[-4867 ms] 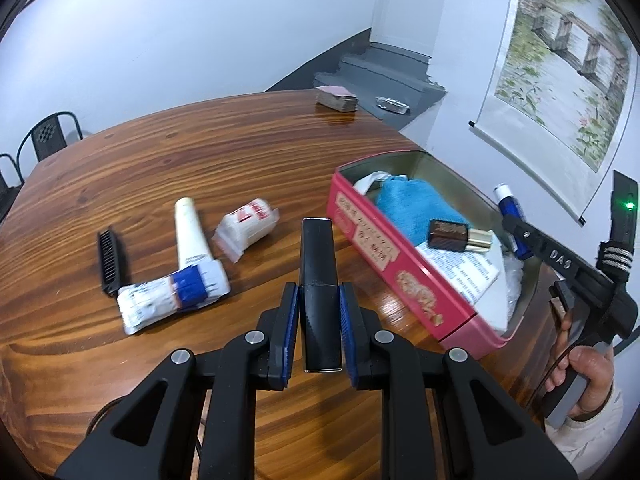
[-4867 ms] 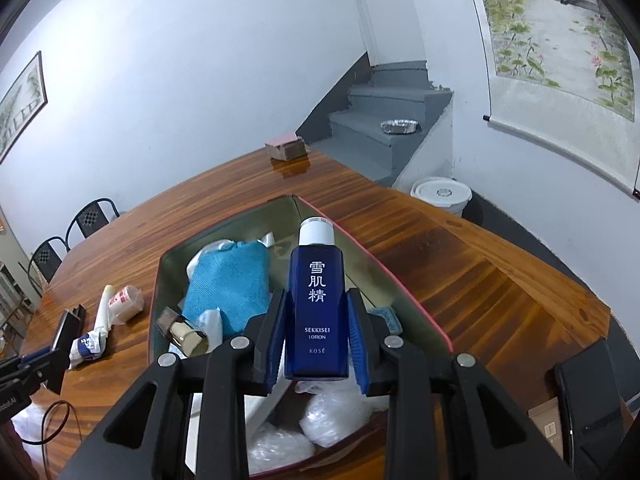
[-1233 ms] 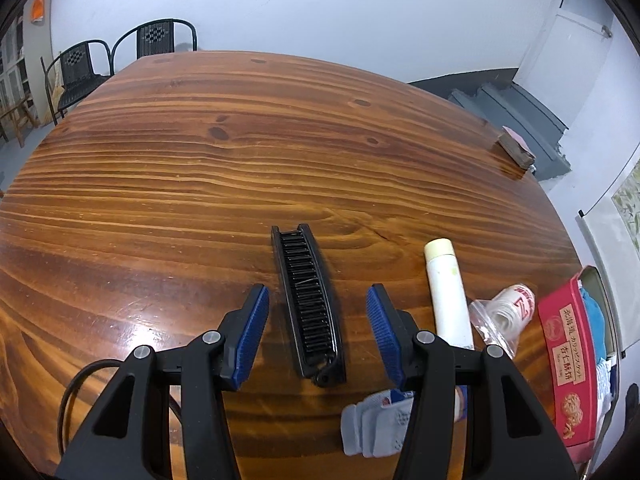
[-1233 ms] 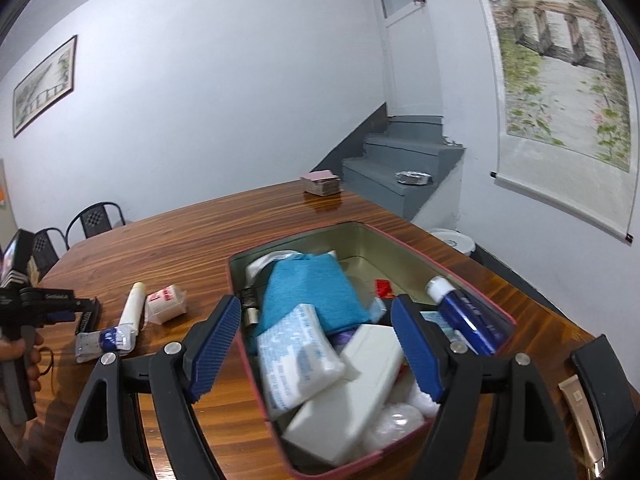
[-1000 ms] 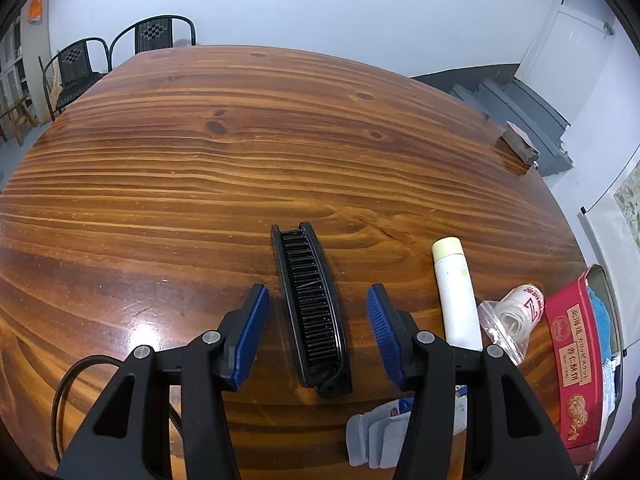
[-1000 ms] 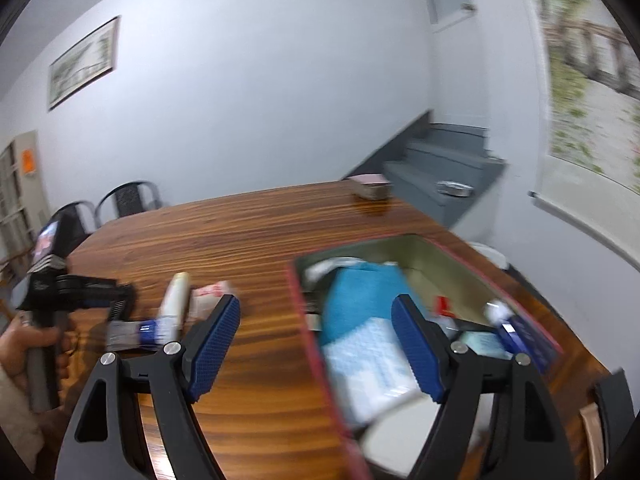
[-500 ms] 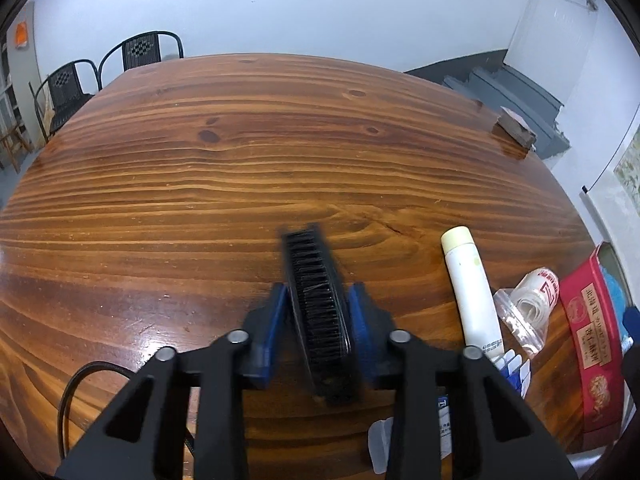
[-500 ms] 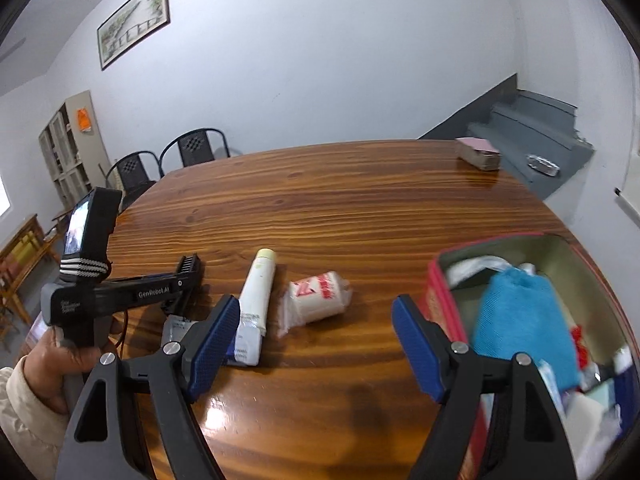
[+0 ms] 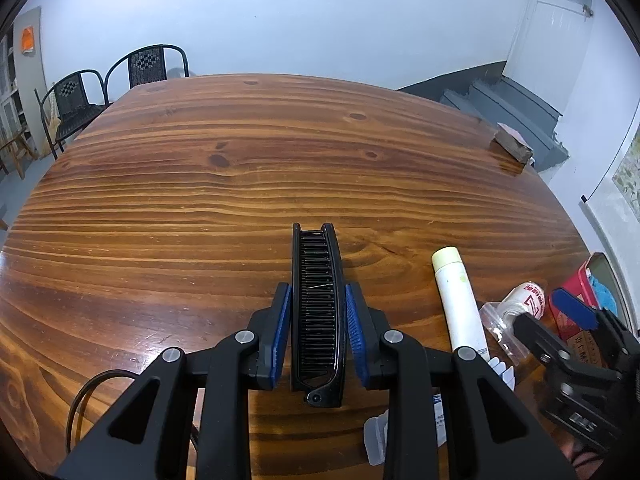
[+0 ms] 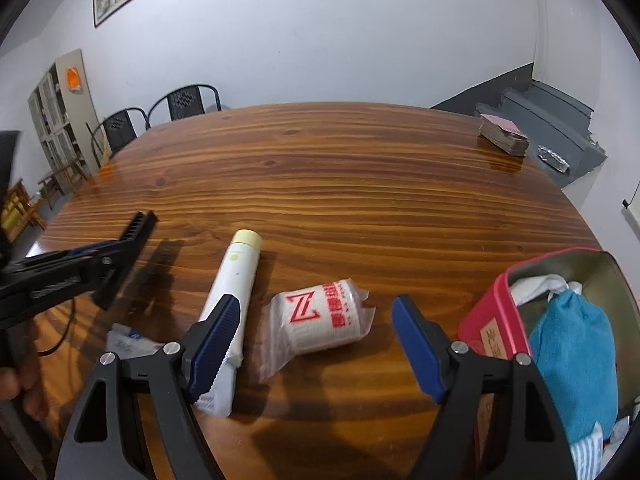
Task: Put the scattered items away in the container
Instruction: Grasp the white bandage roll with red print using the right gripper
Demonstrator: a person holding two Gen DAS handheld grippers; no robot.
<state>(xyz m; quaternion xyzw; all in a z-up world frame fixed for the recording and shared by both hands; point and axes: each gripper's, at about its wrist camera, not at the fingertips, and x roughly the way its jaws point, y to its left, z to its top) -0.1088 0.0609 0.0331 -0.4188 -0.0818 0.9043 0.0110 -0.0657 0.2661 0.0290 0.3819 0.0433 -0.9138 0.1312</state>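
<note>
A broad wooden table (image 9: pixel 248 184) with strong grain fills both views, and two black chairs (image 9: pixel 120 76) stand at its far end. At the right edge sits the red tin container (image 10: pixel 486 320), open at the top, with a blue cloth (image 10: pixel 572 360) and white packets lying inside it. The left gripper (image 9: pixel 319 332) has its blue pads pressed against both long sides of a black comb (image 9: pixel 318 308), which is clamped lengthwise between the fingers with its tip pointing away over the table; in the right wrist view the comb appears raised off the wood, with a shadow beneath it. The right gripper (image 10: pixel 316 344) hangs above the tabletop with its fingers spread wide apart and nothing between them. Just beyond that gap lies a white roll in clear wrap (image 10: pixel 324 320) with red print, on its side, between the container and a white tube (image 10: pixel 232 284). The tube lies with its pale yellow cap pointing away, its near end partly behind the right gripper's left finger. A small stack of cards (image 10: pixel 504 136) rests near the far right edge of the table.
</note>
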